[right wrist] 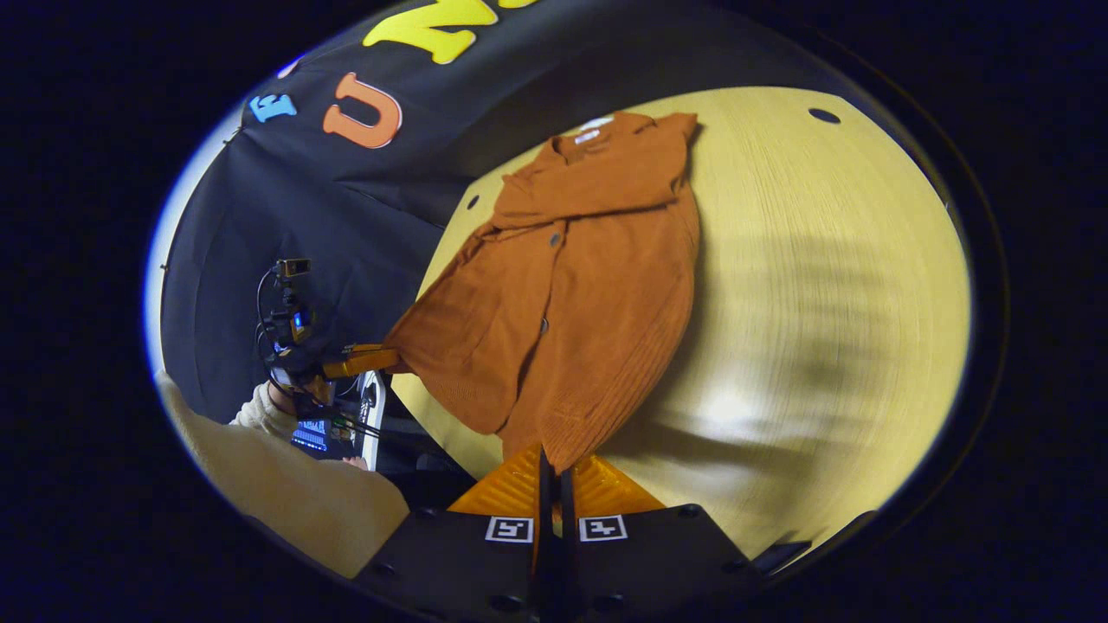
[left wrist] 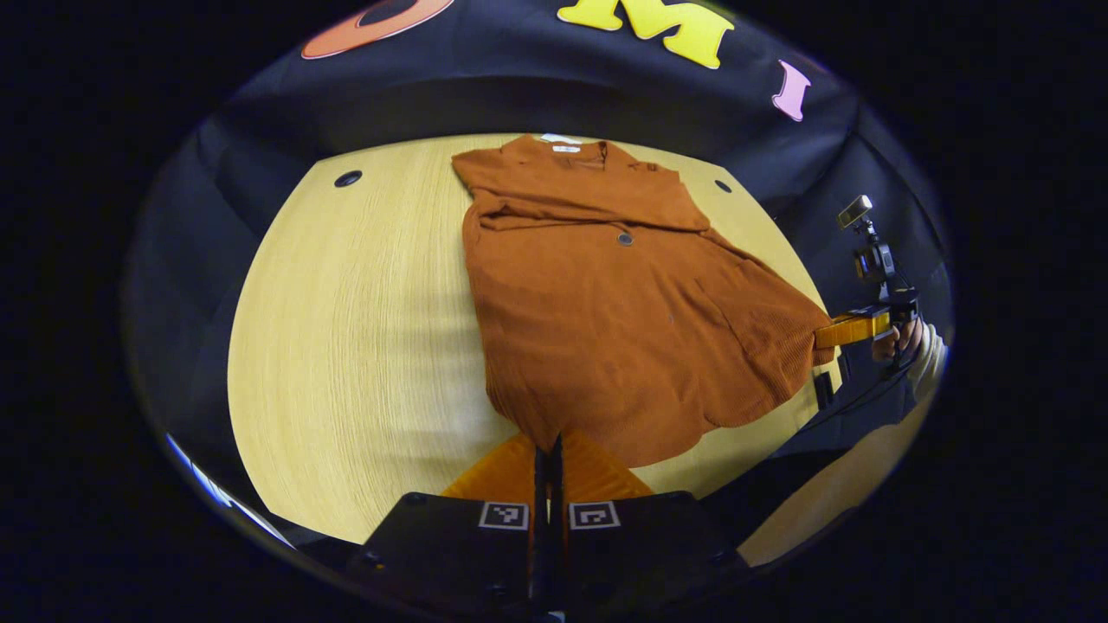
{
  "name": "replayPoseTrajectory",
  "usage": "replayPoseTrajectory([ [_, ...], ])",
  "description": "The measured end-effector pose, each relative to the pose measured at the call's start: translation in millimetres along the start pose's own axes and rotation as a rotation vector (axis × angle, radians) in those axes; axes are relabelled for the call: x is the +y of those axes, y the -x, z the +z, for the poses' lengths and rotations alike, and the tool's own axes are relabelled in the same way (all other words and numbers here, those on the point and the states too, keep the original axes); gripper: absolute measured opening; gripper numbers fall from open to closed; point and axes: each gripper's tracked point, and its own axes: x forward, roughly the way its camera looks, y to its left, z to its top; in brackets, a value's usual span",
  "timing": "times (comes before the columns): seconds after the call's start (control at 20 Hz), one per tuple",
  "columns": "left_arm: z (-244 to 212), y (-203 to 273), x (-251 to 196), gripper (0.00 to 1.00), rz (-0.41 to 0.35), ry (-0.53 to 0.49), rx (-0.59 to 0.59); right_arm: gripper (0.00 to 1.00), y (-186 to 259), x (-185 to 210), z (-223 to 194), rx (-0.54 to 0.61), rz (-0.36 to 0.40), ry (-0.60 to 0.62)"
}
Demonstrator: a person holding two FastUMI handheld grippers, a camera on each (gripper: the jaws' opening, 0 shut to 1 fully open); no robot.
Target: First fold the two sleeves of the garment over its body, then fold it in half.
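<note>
A pale wood-grain desk [left wrist: 363, 329] spreads across both views, with small dark round holes near its far corners. On it lies the rust-orange garment [left wrist: 606, 320], collar toward the booth's far wall and hem toward the near edge; a sleeve [left wrist: 589, 203] is folded across the chest, just above a dark button [left wrist: 624, 238] on the front. The lower part of the garment is not lying flat: its two hem corners are drawn outward and up off the wood, so the bottom flares wide. In the left gripper view, the left hand-held gripper [left wrist: 547, 450] has its two fingers pressed together on the hem's near corner, with cloth running right down into the closed tips. In that same view the right hand-held gripper [left wrist: 827, 333] shows at the far right edge, clamped on the other hem corner, with a hand [left wrist: 896, 339] and a pale sleeve cuff behind it. In the right gripper view, the right hand-held gripper's own fingers meet on the hem at the bottom centre, the fabric rising from them toward the collar. The left hand-held gripper appears there at the left, gripping its corner beyond the desk's edge, held by a person in a cream sleeve [right wrist: 286, 489].
</note>
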Motion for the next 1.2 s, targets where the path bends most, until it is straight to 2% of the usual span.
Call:
replayPoseTrajectory([
  [0.1, 26, 15, 3, 0.03, 0.010, -0.011, -0.040, 0.04, 7, 15, 31, -0.042, 0.004, 0.048],
  [0.35, 96, 20, 35, 0.03, 0.110, -0.073, -0.098, 0.05, 27, 44, 104, -0.135, 0.010, 0.166],
  [0.6, 200, 20, 41, 0.03, 0.171, -0.164, -0.288, 0.05, 23, 46, 201, -0.259, -0.026, 0.213],
  [0.75, 262, 1, 45, 0.03, 0.191, -0.165, -0.396, 0.05, 18, 30, 262, -0.338, -0.082, 0.206],
  [0.95, 327, -43, 69, 0.03, 0.236, -0.124, -0.478, 0.05, -15, -9, 338, -0.395, -0.126, 0.106],
  [1.15, 362, -102, 94, 0.03, 0.240, -0.053, -0.448, 0.05, -61, -67, 396, -0.448, -0.228, 0.026],
  [1.2, 372, -119, 100, 0.03, 0.236, -0.049, -0.444, 0.05, -75, -76, 409, -0.468, -0.233, -0.003],
])
